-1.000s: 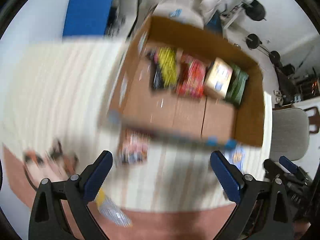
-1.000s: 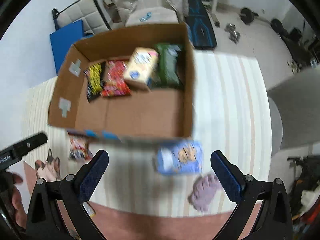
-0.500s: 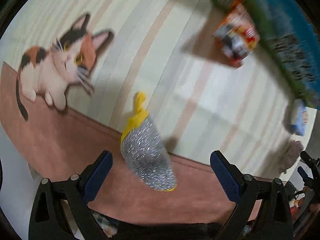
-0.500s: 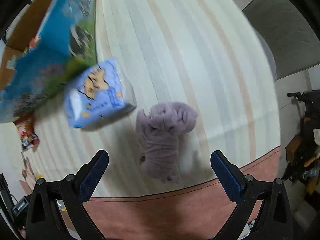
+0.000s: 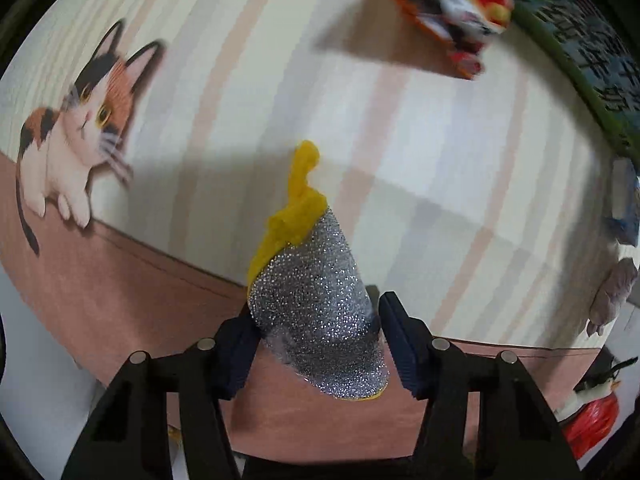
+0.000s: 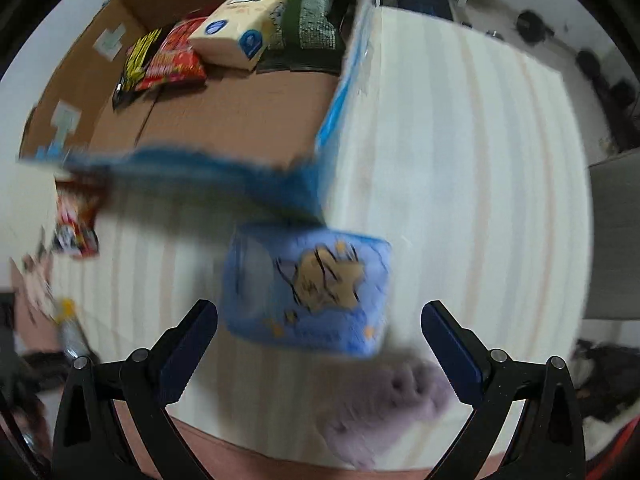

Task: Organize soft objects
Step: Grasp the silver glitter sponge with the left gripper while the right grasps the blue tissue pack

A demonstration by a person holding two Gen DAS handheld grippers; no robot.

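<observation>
My left gripper [image 5: 318, 334] is shut on a silver glitter sponge with a yellow fuzzy top [image 5: 316, 300], at the near edge of the striped mat. A red snack packet [image 5: 452, 4] lies beyond it. My right gripper [image 6: 318, 344] is open and empty, with a blue tissue pack [image 6: 308, 288] between and just ahead of its fingers. A purple plush toy [image 6: 384, 412] lies below the pack near the right finger. The cardboard box [image 6: 224, 120] holds snack packets, a cream tissue pack [image 6: 240, 28] and a green pack [image 6: 316, 20].
A calico cat picture [image 5: 76, 120] is printed on the mat's left side. The box's blue-green outer wall [image 5: 592, 52] runs along the top right of the left wrist view. A red snack packet [image 6: 74, 224] lies left of the box. Gym gear stands behind the table.
My left gripper has dropped onto the glitter sponge and closed on it. My right gripper has swung from the purple plush up toward the blue tissue pack and the box.
</observation>
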